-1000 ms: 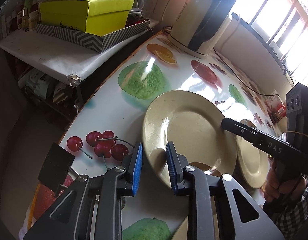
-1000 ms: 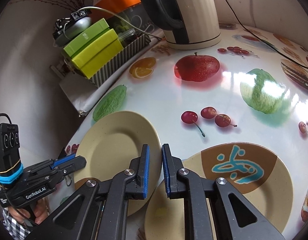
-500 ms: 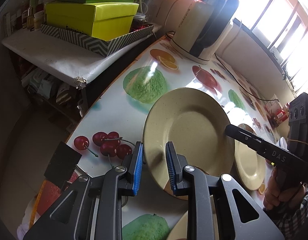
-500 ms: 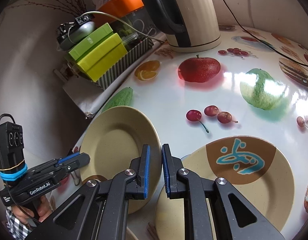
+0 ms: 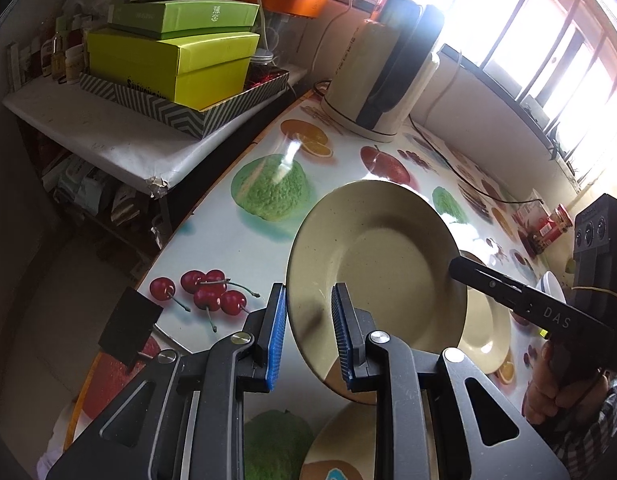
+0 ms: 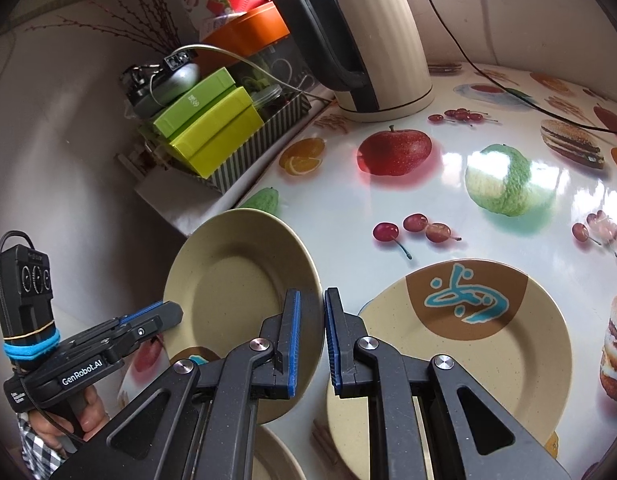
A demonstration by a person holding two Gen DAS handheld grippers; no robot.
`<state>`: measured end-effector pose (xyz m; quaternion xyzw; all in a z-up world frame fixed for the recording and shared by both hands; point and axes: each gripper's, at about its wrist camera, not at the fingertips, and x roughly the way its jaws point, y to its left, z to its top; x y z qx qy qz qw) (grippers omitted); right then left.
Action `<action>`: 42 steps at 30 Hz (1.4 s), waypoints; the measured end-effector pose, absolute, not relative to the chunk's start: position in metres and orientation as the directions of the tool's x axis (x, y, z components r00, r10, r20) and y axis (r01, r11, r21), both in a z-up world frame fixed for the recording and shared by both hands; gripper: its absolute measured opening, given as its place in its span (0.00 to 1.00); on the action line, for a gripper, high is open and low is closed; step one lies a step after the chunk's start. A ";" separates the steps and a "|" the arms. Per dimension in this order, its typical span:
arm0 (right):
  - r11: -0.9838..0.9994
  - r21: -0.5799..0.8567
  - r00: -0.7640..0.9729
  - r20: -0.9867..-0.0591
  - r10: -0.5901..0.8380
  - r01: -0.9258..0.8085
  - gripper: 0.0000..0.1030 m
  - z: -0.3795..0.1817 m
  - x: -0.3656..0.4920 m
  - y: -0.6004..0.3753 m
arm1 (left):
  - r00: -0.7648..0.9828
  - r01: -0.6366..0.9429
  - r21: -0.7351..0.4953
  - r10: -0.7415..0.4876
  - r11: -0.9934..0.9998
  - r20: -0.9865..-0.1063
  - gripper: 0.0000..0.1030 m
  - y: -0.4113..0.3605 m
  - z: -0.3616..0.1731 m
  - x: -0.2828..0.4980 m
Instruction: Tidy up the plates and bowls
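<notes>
A plain beige plate (image 5: 380, 256) hangs tilted above the fruit-print table (image 5: 228, 240), held from two sides. My left gripper (image 5: 308, 320) is shut on its near rim. My right gripper (image 5: 455, 269) pinches the opposite rim. In the right wrist view the same plate (image 6: 236, 280) has its rim between the blue pads of my right gripper (image 6: 310, 320), and my left gripper (image 6: 173, 313) clamps its far edge. A beige plate with a brown patch and blue motif (image 6: 468, 344) lies on the table to the right. Another plate (image 6: 276, 460) lies below the held one.
A cream and black kettle (image 5: 384, 80) stands at the back with its cord running along the table. Green boxes in a striped tray (image 5: 168, 64) sit on a side shelf to the left. Red packets (image 5: 544, 224) and a white bowl (image 5: 552, 284) are at the far right.
The beige plate has come up off the table and tilted steeper, with both grippers rising with it. Neither grip has changed.
</notes>
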<state>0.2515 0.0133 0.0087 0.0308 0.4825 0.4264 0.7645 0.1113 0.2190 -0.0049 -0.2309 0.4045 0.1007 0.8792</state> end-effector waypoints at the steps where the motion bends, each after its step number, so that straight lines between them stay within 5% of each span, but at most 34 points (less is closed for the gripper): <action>1: 0.633 0.465 0.170 -0.708 0.686 -0.619 0.12 0.010 0.250 0.010 | 0.653 -0.359 -0.326 -0.014 0.875 -0.758 0.23 0.217 -0.004 0.109; 42: 0.659 0.512 0.165 -0.707 0.687 -0.551 0.12 -0.003 0.138 -0.062 | 0.596 -0.334 -0.290 -0.037 0.897 -0.802 0.23 0.160 -0.023 0.016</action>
